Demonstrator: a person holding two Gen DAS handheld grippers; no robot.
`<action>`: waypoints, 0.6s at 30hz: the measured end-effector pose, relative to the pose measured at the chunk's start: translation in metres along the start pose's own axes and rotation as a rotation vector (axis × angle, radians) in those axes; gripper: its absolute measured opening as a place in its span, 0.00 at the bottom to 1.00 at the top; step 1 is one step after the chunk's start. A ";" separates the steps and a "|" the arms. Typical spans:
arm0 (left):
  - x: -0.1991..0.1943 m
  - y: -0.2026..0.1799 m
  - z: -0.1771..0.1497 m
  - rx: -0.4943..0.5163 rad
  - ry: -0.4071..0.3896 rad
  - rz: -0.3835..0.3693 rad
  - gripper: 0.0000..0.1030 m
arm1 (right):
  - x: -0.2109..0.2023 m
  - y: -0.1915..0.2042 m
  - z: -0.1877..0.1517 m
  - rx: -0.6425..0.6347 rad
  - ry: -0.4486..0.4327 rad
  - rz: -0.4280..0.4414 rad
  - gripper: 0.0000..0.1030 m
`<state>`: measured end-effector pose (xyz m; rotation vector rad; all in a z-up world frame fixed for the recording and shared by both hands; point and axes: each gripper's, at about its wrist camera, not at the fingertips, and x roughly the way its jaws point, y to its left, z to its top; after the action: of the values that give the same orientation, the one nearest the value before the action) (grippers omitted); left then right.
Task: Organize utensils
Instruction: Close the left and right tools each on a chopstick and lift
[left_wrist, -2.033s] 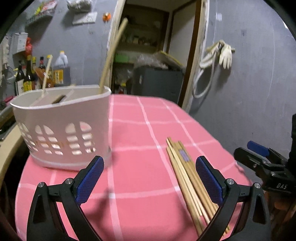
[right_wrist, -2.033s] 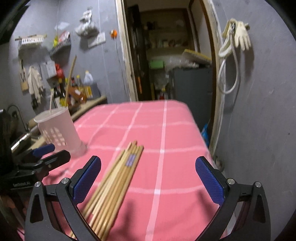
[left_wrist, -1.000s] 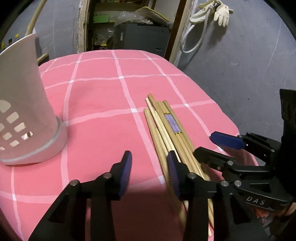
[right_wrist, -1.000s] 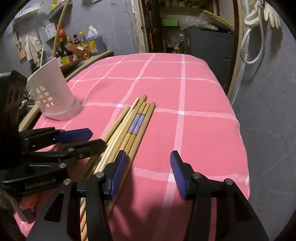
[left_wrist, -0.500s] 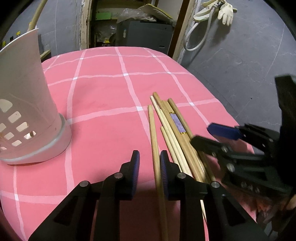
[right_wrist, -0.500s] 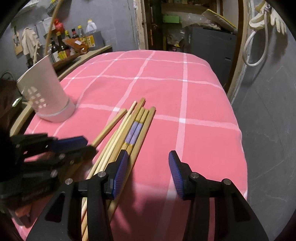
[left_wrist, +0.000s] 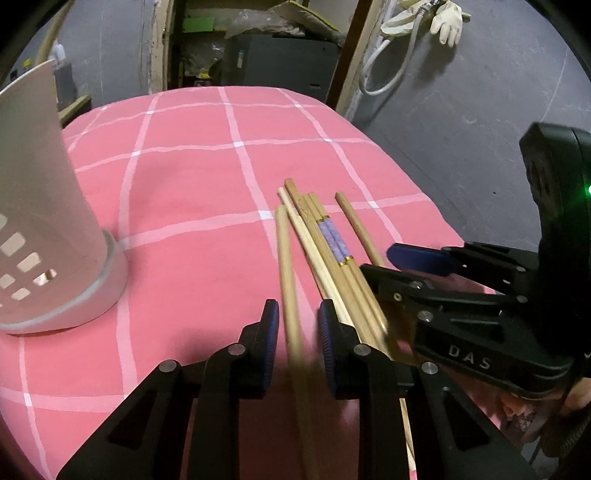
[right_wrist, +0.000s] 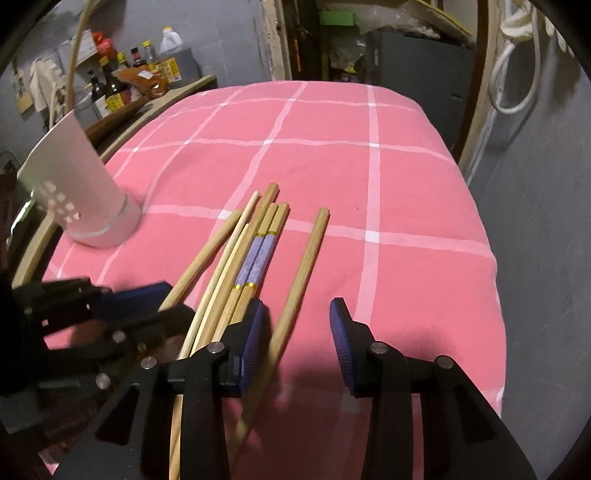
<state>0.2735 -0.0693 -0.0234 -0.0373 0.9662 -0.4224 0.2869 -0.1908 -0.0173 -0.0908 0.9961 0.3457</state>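
Several wooden chopsticks (left_wrist: 332, 254) lie side by side on the pink checked cloth (left_wrist: 192, 192); two carry purple bands (right_wrist: 256, 262). My left gripper (left_wrist: 295, 332) is nearly shut around one plain chopstick (left_wrist: 286, 266) that has swung left of the bundle. My right gripper (right_wrist: 297, 332) is partly open, with one separated chopstick (right_wrist: 306, 258) running between its pads, close to the left pad. A white perforated utensil holder (left_wrist: 40, 229) stands at the left; it also shows in the right wrist view (right_wrist: 79, 192).
The cloth's rounded edge drops off at the right (right_wrist: 491, 266) and at the far end. A counter with bottles (right_wrist: 122, 88) stands behind the holder. A doorway with a dark cabinet (left_wrist: 280, 62) lies beyond the table. A hose and glove (left_wrist: 443, 22) hang on the wall.
Both grippers narrowed and came down onto the chopsticks. One chopstick swung left out of the bundle at my left gripper, and another split off to the right at my right gripper.
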 end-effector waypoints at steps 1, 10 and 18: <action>0.001 0.001 0.002 -0.005 0.007 0.000 0.12 | 0.000 -0.001 0.002 0.010 0.008 0.001 0.25; -0.007 0.010 0.004 -0.076 0.014 -0.024 0.05 | -0.007 -0.024 -0.003 0.226 0.008 0.156 0.06; -0.048 0.009 -0.009 -0.067 -0.154 -0.004 0.05 | -0.041 -0.028 -0.021 0.295 -0.177 0.259 0.06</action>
<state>0.2452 -0.0423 0.0074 -0.1303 0.8284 -0.3848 0.2591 -0.2321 0.0031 0.3332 0.8738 0.4312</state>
